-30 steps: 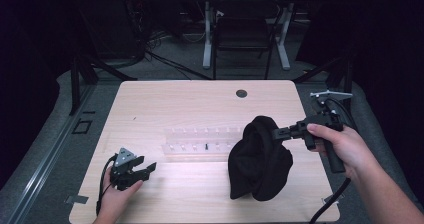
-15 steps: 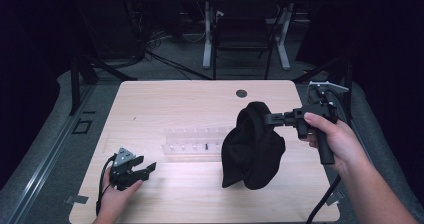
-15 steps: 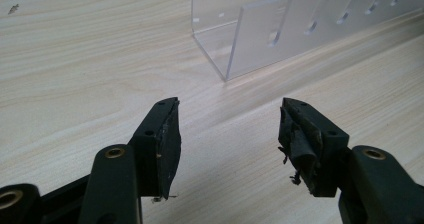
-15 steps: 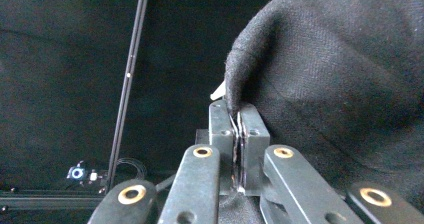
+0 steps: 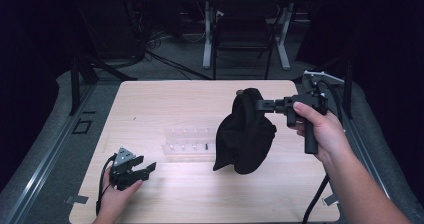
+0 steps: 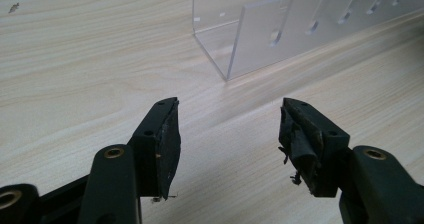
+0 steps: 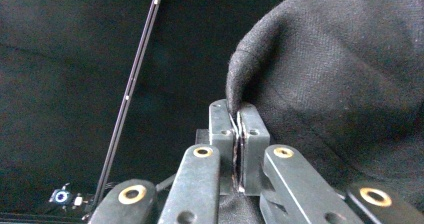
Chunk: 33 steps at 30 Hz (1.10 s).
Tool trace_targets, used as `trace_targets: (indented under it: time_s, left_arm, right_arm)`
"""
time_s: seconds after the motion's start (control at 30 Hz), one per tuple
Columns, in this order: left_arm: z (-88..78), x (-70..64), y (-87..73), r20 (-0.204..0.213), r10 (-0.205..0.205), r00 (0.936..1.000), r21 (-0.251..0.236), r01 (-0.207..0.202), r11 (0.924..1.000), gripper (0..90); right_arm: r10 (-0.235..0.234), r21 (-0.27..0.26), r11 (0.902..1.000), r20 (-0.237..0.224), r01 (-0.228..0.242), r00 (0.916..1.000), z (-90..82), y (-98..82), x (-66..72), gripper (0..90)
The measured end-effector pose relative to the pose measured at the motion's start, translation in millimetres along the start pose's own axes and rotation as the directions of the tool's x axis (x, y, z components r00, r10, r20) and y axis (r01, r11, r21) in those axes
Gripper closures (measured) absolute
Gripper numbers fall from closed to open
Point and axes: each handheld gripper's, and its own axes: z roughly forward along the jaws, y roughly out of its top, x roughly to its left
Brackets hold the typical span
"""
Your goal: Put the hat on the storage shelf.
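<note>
A clear acrylic rack with slotted dividers (image 5: 187, 145) lies near the middle of the pale wooden table (image 5: 165, 99), and everything else sits around it. To its right hangs a black knitted cloth, bunched and drooping (image 5: 244, 134), lifted up with its lower end down by the tabletop beside the rack's right end. The right gripper (image 5: 259, 104) has its jaws pressed together on a fold at the cloth's top edge. The left gripper (image 5: 148, 168) rests low on the table, in front of the rack's left end, jaws spread wide with nothing between them
</note>
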Motion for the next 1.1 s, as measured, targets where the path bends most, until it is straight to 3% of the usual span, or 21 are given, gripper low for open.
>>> trace_targets:
  time_s: [0.2, 0.6, 1.1]
  left_arm:
    - [0.0, 0.5, 0.1, -0.002, 0.000, 1.0000, -0.002, 0.000, 1.0000, 41.6]
    - [0.3, 0.4, 0.2, -0.001, -0.002, 1.0000, -0.002, 0.002, 1.0000, 41.6]
    - [-0.2, 0.7, 0.7, 0.004, -0.002, 1.0000, -0.004, 0.002, 1.0000, 41.7]
  right_arm:
    - [-0.015, -0.021, 0.9997, -0.001, 0.015, 0.9999, 7.9, 4.9, -4.4, 88.0]
    - [0.008, -0.043, 0.9990, -0.045, -0.010, 0.9990, 24.5, 19.8, -12.0, 87.9]
    - [0.028, -0.029, 0.9991, -0.090, -0.031, 0.9956, 46.4, 41.9, -27.6, 87.9]
